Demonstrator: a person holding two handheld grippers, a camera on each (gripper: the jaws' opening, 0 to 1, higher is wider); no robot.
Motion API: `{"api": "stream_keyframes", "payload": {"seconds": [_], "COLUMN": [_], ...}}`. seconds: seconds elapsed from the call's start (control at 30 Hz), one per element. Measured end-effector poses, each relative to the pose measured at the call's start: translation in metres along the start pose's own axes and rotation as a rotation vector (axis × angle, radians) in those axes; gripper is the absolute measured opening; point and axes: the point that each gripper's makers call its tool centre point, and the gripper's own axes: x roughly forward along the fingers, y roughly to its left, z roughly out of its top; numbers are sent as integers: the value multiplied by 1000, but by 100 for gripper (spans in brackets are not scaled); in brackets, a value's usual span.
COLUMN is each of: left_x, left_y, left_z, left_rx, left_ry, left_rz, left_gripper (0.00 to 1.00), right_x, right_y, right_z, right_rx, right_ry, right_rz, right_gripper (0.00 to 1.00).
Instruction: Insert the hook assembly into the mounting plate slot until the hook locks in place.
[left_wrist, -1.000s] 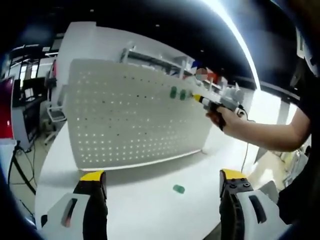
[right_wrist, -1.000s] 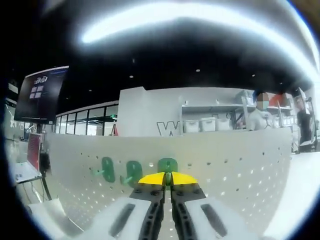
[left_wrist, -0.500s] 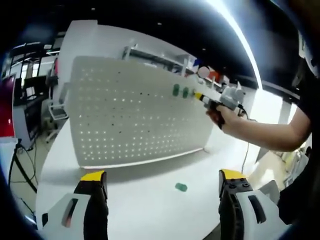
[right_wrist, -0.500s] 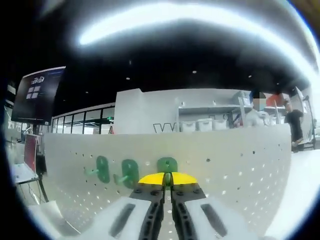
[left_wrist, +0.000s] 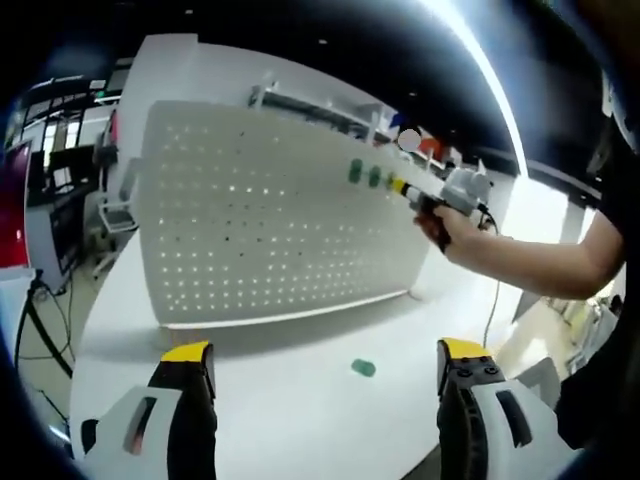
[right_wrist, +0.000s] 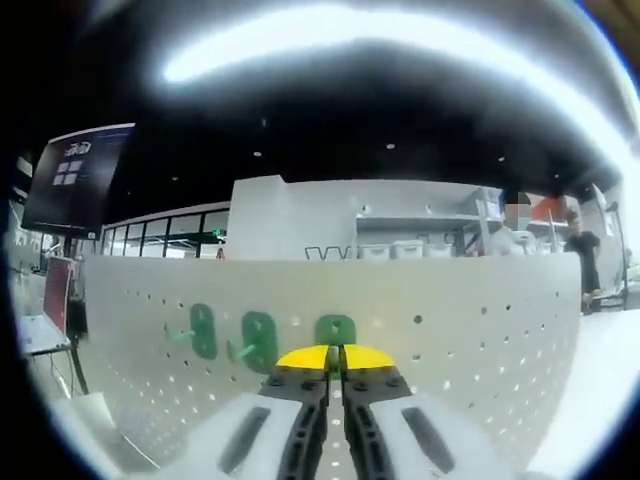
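While the right gripper (right_wrist: 335, 352), jaws clamped on a green hook (right_wrist: 336, 329), presses it into the pegboard (left_wrist: 270, 215) to seat it, the left gripper (left_wrist: 325, 365) idles wide above the tabletop (left_wrist: 290, 390).

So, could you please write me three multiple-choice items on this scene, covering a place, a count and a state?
1. Where does the loose green hook lie?
A. on the white table
B. on a shelf
C. in the left hand-held gripper

2. How many green hooks show along the pegboard in the right gripper view?
A. one
B. three
C. six

3. How are the right hand-held gripper jaws?
A. wide apart
B. closed together at a hook
C. gripping a cable

Answers: 1 A, it rests on the tabletop before the board; 2 B, three green pieces sit in a row; 3 B, the yellow tips meet.
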Motion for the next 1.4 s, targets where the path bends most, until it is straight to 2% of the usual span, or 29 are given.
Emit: {"api": "stream_keyframes", "payload": {"seconds": [0.17,0.27,0.5,0.73,1.0,1.2,1.37,1.4], "left_x": [-2,-4,-8,-10,-14,-19,-26,-27], "left_y": [3,3,5,5,4,6,7,8], "left_z": [-8,-9,-14,-18,-23,-33,-42,-44], "left_rx": [-10,-6,-7,-11,-9,-13,-25,-28], "left_ry": [19,19,31,49,70,98,108,110], "left_rz": [7,10,14,15,15,31,42,44], "left_gripper": [93,93,92,93,93,93,94,94], "right_x": [-3,-4,-11,-22,-47,-82,-125,-127], "right_y": [2,3,8,9,18,29,45,44], "right_z": [-4,-3,24,36,33,9,-23,-27], "right_rx": [-20,8,-13,-12,-12,-76,-159,-162], "right_ry": [58,62,23,30,110,232,352,357], "right_rz": [24,35,65,95,187,318,455,460], "right_gripper": [2,8,9,11,17,20,21,21]}}
